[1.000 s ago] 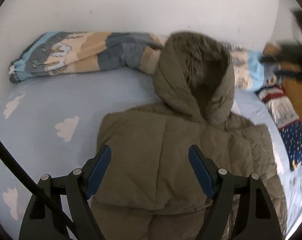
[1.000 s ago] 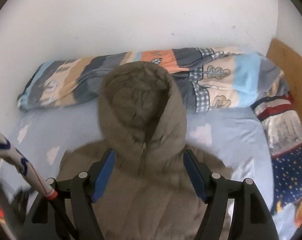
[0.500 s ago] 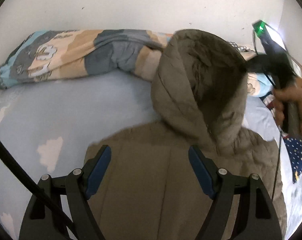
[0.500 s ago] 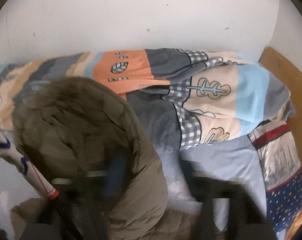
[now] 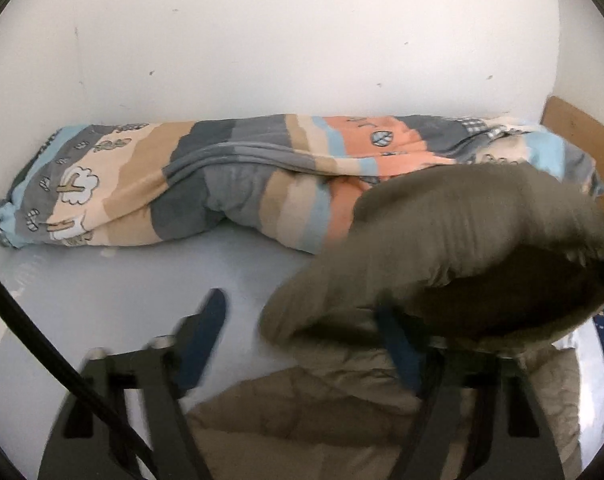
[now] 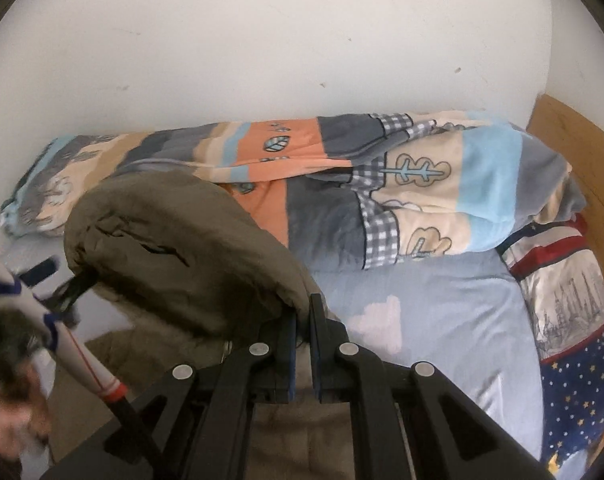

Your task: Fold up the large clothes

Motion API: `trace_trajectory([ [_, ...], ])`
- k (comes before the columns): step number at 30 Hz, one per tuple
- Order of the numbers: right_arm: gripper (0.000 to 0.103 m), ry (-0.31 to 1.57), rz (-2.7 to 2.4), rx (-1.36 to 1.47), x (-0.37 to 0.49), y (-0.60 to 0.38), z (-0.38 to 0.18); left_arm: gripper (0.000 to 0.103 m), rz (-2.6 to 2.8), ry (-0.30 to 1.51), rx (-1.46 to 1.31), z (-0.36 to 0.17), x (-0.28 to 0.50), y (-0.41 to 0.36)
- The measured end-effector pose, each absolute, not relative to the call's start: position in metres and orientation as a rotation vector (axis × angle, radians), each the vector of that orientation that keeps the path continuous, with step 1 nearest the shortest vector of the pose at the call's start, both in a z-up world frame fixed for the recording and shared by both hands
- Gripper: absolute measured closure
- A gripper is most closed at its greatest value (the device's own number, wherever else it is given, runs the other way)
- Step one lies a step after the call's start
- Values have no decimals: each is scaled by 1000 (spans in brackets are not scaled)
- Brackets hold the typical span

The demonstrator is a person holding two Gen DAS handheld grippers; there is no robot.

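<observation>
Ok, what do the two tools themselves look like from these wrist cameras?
Both match: the left tool and right tool have black angular frames with round silver pivot bolts and blue finger pads. A black cable crosses the left view's corner. A white handle with blue markings and a red band shows in the right view.

A rolled patchwork quilt (image 6: 382,196) is lying along the white wall (image 6: 302,48) on a pale-blue cloud-print bedsheet (image 6: 442,312).

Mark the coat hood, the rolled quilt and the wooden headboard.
coat hood (image 6: 182,240): right wrist view, on the padded outer top of the hood.
rolled quilt (image 5: 206,196): left wrist view, on a grey stripe at mid-roll.
wooden headboard (image 6: 574,152): right wrist view, on the bare curved board, upper right.
</observation>
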State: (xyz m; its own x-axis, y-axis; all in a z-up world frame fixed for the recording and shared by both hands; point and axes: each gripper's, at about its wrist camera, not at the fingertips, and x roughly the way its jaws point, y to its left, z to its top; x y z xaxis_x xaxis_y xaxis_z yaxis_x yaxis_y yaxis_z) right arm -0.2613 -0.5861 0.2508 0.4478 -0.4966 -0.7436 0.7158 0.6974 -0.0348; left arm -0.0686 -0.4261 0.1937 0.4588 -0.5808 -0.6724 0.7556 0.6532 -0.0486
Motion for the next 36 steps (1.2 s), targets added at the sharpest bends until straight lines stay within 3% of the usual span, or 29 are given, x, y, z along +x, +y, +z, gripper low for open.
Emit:
trace_trajectory([
  [2,97,796,-740,307,-281,-570,257,70,-860,738,281,194,-81,-420],
  [6,97,780,-720,326,-322,-543,263,72,-908,707,293,203,-131,-392],
  [15,97,810,-701,407,-403,-467,230,72,-934,737,413,179,-240,-314],
  [24,94,994,-719,466,-414,-448,140,71,-868,937,423,140,-260,-274],
  [26,93,1012,-718,483,-418,-444,139,68,-871,932,398,148,-262,-263],
  [30,78,975,-710,495,-434,-430,157,62,-874,901,352,161,-262,-251],
  [36,77,883,-684,551,-444,-424,196,58,-868,864,314,168,-242,-255],
])
